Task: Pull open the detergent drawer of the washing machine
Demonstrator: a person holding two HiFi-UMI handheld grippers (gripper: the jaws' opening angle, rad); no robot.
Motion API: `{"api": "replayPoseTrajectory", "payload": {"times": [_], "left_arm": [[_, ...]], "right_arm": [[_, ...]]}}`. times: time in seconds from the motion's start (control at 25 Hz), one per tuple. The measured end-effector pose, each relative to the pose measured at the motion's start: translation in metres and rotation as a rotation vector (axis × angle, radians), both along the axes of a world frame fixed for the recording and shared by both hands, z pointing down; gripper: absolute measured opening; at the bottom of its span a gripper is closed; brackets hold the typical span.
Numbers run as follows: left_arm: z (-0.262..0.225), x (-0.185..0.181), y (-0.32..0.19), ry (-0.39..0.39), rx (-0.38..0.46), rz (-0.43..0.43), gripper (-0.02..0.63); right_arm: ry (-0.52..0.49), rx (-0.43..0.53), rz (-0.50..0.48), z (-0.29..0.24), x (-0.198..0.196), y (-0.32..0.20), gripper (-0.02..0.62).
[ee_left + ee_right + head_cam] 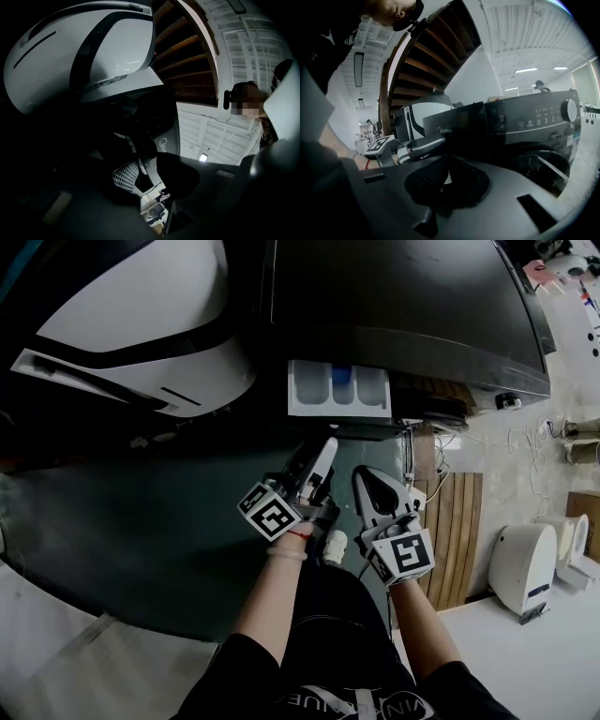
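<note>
Find the detergent drawer [337, 390] already standing out from the front of the washing machine [403, 306], white compartments and blue insert open to view from above. Judge the pull as good as done.

Note the 2 claws below the drawer, side by side, well apart from it and touching nothing. Read the left claw [326, 448] as narrow, mesh pads pressed together with nothing between them. Read the right claw [364, 478] the same: pads met, empty.

For any last travel, spread 1 claw wide first, then close it on the drawer's front lip. Draw straight out along the slide, level, without twisting. Ease off at the end stop rather than yanking, since a thin plastic tray probably flexes or pops free. Keep the idle claw clear of the drawer's path.
</note>
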State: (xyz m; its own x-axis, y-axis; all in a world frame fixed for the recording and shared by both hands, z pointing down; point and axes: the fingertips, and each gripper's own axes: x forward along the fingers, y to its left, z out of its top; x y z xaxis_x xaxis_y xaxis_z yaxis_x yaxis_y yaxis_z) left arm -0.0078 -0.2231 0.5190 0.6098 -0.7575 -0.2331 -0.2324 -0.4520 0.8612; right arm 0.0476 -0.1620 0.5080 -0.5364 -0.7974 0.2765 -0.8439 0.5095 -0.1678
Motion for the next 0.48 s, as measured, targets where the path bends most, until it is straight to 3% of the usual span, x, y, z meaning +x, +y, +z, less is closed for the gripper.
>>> {"api": "replayPoseTrajectory", "payload": {"times": [0.2, 0.48], "left_arm": [[0.000, 0.000, 0.009, -0.002, 0.001, -0.004, 0.124], [0.001, -0.001, 0.021, -0.004, 0.008, -0.012, 0.120]], "right_arm": [[-0.005, -0.064, 0.011, -0.001, -0.001, 0.008, 0.018], [0.011, 0.000, -0.019, 0.003, 0.002, 0.019, 0.018]]}}
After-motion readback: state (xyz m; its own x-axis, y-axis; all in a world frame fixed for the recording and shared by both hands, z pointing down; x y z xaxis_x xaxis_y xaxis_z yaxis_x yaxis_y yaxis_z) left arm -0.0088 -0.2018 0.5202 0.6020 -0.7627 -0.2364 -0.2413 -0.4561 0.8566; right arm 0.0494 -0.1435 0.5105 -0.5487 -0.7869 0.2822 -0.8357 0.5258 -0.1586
